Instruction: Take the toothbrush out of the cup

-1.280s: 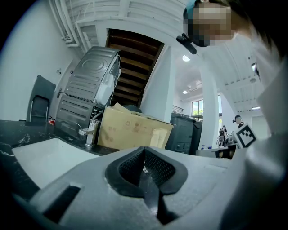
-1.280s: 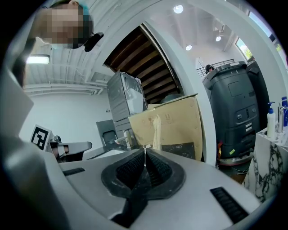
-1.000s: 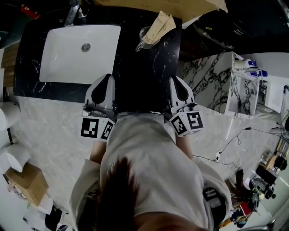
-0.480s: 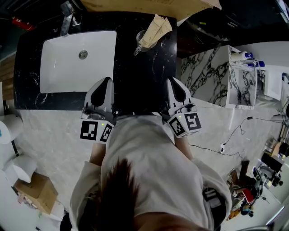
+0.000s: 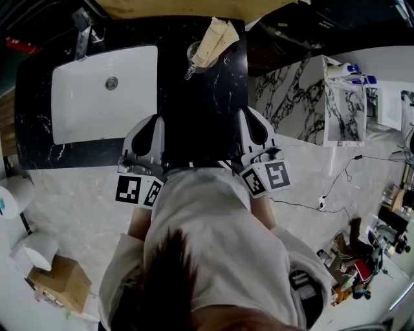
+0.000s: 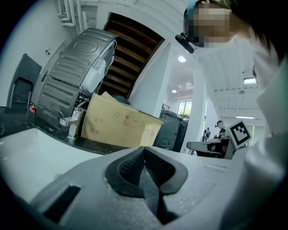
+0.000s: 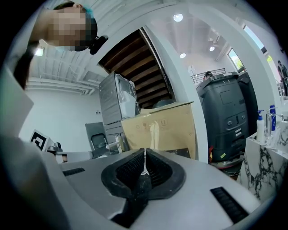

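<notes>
Nearest the person, both tools sit low over the front edge of the black marble table [image 5: 194,110]. The left hand-held gripper [image 6: 144,150] has its ribbed pads pressed together with nothing between them. The right hand-held gripper [image 7: 144,153] is likewise fully closed and empty. Both point roughly level toward the back of the table. To the left, beyond the left tool, lies the white sink [image 5: 103,97], with its faucet [image 5: 81,29] at the far rim. Further back, near the far edge and between the lines of the two tools, stands a clear cup [image 5: 193,57]. The toothbrush [image 5: 213,37] leans out of it up and to the right; it looks pale and wrapped in paper or a sleeve, though the detail is too small to be sure. Behind it rises a cardboard box [image 5: 194,6]. The toothbrush is probably very light and stiff along its length, while any wrapper could be slick and crush a little under the pads. The cup looks light and easy to tip, so a sideways drag is risky. The best hold seems to be on the exposed upper part, well above the rim, followed by a lift along its lean. The jaws must part first.
</notes>
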Tool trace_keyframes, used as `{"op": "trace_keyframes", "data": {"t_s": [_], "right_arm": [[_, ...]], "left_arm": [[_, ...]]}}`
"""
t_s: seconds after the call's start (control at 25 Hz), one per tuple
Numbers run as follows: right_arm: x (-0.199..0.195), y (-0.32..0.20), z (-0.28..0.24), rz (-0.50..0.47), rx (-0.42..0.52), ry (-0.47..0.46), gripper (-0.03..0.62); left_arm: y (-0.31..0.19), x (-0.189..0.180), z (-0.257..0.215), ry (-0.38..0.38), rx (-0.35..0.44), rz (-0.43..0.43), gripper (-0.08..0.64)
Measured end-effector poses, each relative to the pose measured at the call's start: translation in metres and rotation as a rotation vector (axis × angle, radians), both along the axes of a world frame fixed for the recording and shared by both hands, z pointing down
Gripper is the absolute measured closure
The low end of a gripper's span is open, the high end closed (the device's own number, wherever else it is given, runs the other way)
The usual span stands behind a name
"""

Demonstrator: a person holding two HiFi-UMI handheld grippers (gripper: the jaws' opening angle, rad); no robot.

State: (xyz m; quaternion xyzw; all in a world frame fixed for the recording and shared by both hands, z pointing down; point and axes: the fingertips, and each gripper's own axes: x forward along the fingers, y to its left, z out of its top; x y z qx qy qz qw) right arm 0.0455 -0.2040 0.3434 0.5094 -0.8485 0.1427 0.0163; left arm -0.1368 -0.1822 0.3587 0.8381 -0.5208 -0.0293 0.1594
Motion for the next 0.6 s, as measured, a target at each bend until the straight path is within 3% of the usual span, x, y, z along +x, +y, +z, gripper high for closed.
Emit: {"op": "trace_keyframes", "data": {"t_s": [0.44,0.48,0.56,0.6], "right_arm": [[-0.011,-0.036,-0.013,-0.005,0.102,0.05,0.568],[-0.011,-0.041,-0.013,-0.002,0.105,0.054,0.553],[-0.013,-0.053,-0.012,-0.003,0.104,0.057,0.464],[-0.015,-0.059,-0.01,-0.005,0.101,0.063,0.461]], "left_arm": [[-0.005,-0.008,0.01,0.001,-0.023,0.021,0.545],[-0.005,-0.009,0.01,0.003,-0.024,0.021,0.545],[-0.007,-0.01,0.012,0.006,-0.028,0.022,0.545],[-0.008,-0.011,0.013,0.008,-0.032,0.022,0.545]]}}
